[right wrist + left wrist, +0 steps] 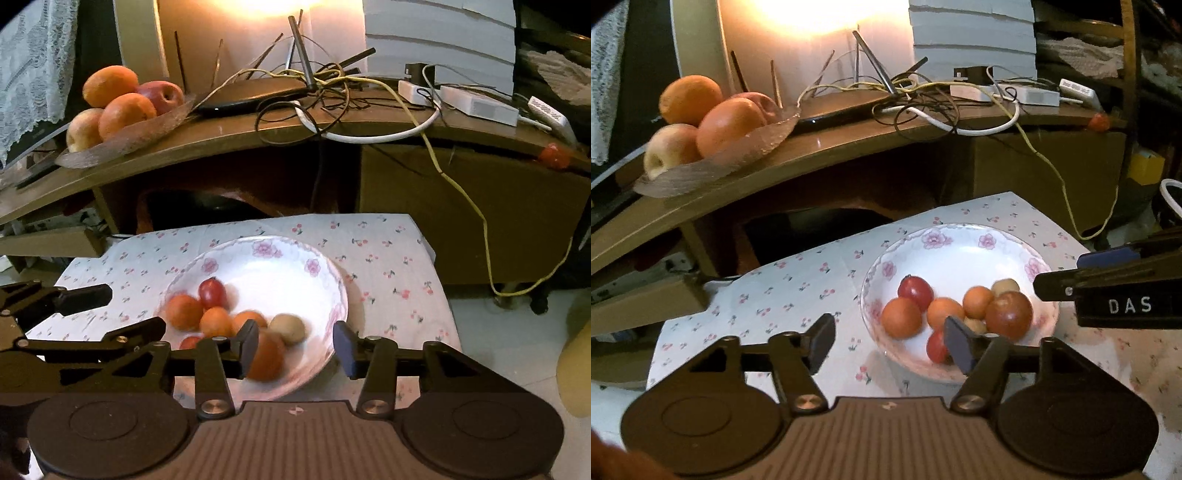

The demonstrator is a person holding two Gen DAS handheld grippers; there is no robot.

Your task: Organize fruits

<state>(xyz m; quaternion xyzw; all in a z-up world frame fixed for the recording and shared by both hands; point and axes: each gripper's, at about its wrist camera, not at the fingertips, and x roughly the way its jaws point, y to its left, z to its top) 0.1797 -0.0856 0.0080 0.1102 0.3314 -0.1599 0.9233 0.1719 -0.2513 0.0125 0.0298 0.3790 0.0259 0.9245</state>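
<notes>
A white bowl (pixel 960 240) with pink flowers sits on a cherry-print cloth and holds several small fruits: oranges (pixel 901 317), red ones (pixel 916 291) and pale brown ones. My left gripper (pixel 891 343) is open at the bowl's near rim with nothing between its fingers; its right finger (pixel 960 347) hangs over the fruit. In the right wrist view my right gripper (pixel 296 349) is open over the bowl (pixel 258 242). A blurred orange-red fruit (pixel 267 358) lies beside its left finger (pixel 248 347), not pinched.
A glass dish (pixel 713 162) with big oranges and apples rests on the brown shelf behind, at the left. Tangled cables (pixel 916 107), a dark router and white power strips (pixel 1027 94) cover the shelf's middle and right. A small red thing (pixel 1099 122) sits at its right edge.
</notes>
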